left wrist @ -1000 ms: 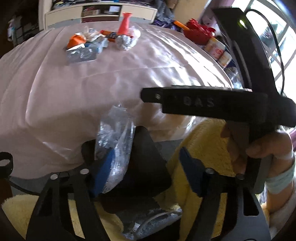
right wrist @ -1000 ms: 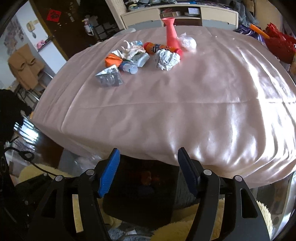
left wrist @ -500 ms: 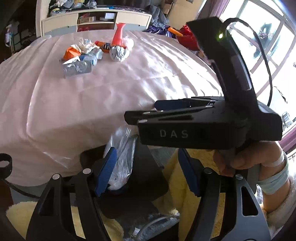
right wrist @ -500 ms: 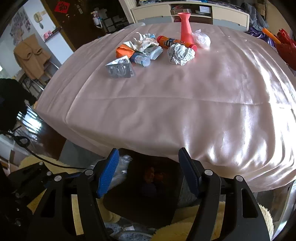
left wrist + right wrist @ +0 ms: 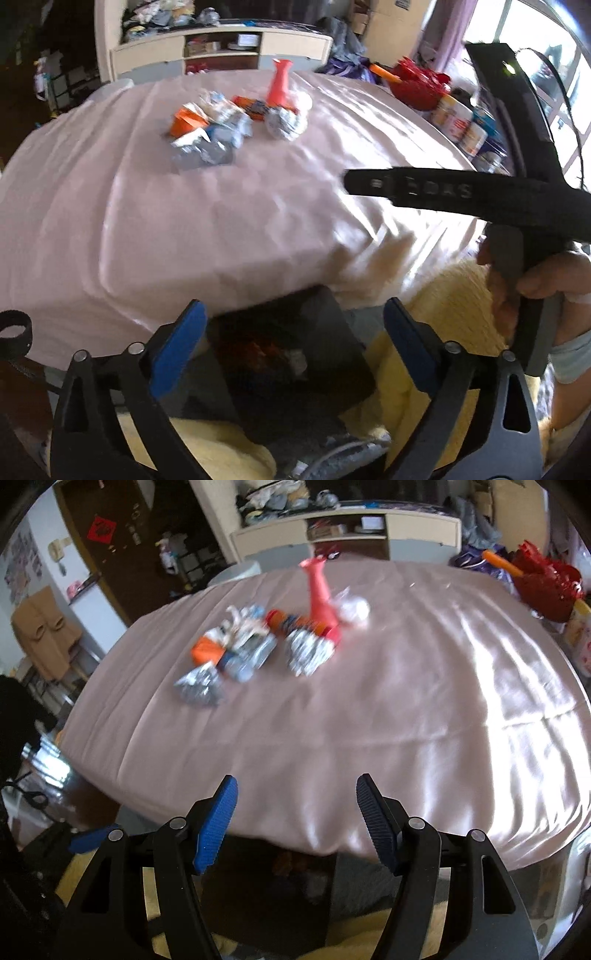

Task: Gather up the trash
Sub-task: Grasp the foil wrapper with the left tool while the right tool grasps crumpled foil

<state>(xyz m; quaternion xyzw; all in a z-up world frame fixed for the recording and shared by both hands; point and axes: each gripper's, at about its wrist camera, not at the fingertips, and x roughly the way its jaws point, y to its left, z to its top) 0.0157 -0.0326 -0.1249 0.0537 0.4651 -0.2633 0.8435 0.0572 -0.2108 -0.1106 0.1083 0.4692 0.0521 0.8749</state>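
The left gripper (image 5: 291, 328), jaws opening and empty, hangs over the near bin (image 5: 295, 354), trash pile (image 5: 221, 129) far across the tabletop (image 5: 184, 221).

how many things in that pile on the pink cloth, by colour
Blur makes this approximate, counted from the right wrist view:
red vase: 1
orange tube: 1
orange wrapper: 1
silver foil packet: 1
crumpled grey-white wads: 2
clear or blue-white plastic pieces: about 3
Total: about 9
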